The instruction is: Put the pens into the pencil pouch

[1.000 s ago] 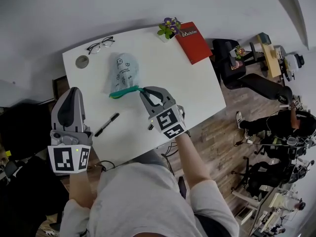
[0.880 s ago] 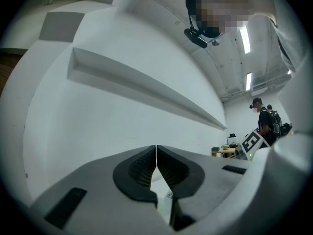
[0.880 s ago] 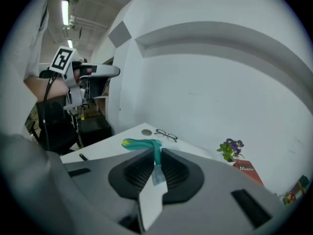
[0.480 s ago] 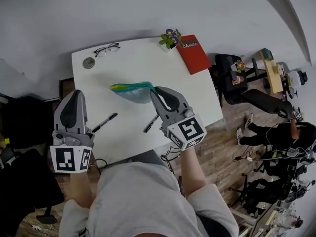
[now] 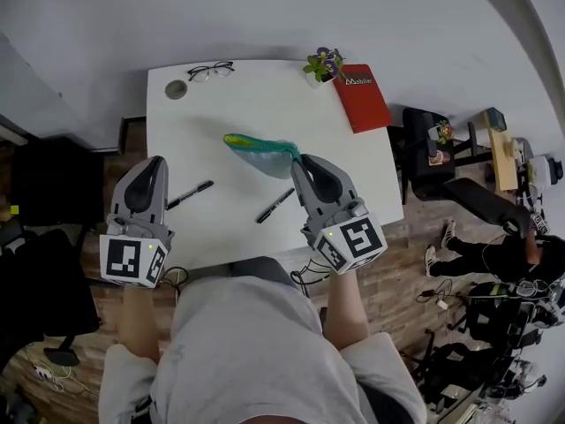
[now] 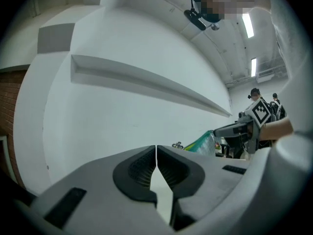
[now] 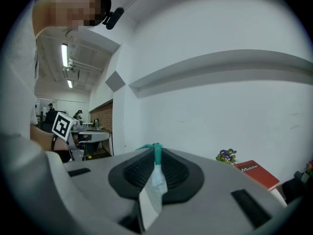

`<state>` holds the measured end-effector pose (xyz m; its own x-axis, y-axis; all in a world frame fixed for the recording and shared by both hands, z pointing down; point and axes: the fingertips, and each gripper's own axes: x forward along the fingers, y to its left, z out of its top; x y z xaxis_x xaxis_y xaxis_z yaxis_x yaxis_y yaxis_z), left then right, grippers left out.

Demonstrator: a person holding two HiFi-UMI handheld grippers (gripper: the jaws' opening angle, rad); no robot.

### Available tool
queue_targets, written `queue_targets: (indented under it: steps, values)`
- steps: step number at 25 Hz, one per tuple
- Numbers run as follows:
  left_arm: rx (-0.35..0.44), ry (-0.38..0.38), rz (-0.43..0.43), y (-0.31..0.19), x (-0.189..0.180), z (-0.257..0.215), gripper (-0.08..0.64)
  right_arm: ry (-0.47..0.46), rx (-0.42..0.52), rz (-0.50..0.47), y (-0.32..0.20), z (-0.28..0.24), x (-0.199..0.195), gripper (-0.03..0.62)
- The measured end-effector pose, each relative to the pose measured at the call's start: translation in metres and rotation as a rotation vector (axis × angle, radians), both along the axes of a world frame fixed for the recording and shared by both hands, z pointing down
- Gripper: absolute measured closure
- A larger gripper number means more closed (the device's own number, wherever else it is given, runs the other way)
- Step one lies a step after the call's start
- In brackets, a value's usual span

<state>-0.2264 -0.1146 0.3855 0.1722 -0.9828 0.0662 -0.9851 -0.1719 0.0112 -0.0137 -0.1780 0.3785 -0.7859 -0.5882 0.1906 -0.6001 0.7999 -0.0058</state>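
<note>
My right gripper (image 5: 300,160) is shut on the green zip edge of the pale blue mesh pencil pouch (image 5: 263,151) and holds it up over the middle of the white table (image 5: 229,104). The right gripper view shows that green edge (image 7: 156,153) pinched between the pads. Two black pens lie on the table: one (image 5: 189,194) just right of my left gripper (image 5: 156,161), the other (image 5: 275,205) below the pouch, left of the right gripper. The left gripper (image 6: 156,155) is shut with nothing in it, and its view shows the pouch (image 6: 205,141) off to the right.
At the table's far edge lie a pair of glasses (image 5: 210,71), a small round grey object (image 5: 177,89), a potted flower (image 5: 324,64) and a red book (image 5: 364,97). Office chairs and a person stand on the wooden floor to the right.
The right gripper has lifted the pouch off the table, so it now hangs from its green edge. The left gripper has moved forward to beside the left pen.
</note>
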Motion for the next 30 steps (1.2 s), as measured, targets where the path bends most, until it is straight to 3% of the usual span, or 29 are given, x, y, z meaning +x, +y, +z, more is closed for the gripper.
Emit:
queue_targets:
  steps: [4,12,15,18,30]
  values:
    - [-0.141,-0.077,0.100,0.000,0.018,0.045,0.531,-0.018,-0.005,-0.006,0.005,-0.001,0.007,0.532]
    - [-0.460,-0.185,0.391,-0.009,0.049,0.142,0.529,-0.045,-0.014,0.011,0.014,-0.002,0.013,0.532]
    - [-0.571,-0.236,0.491,-0.010,0.060,0.171,0.453,-0.048,-0.019,0.021,0.017,-0.002,0.013,0.532]
    - [-0.660,-0.315,0.574,-0.010,0.070,0.196,0.449,-0.041,-0.023,0.033,0.020,0.000,0.013,0.532]
    - [-0.909,-0.493,0.715,-0.020,0.083,0.262,0.443,-0.020,-0.044,0.105,0.025,0.008,0.026,0.532]
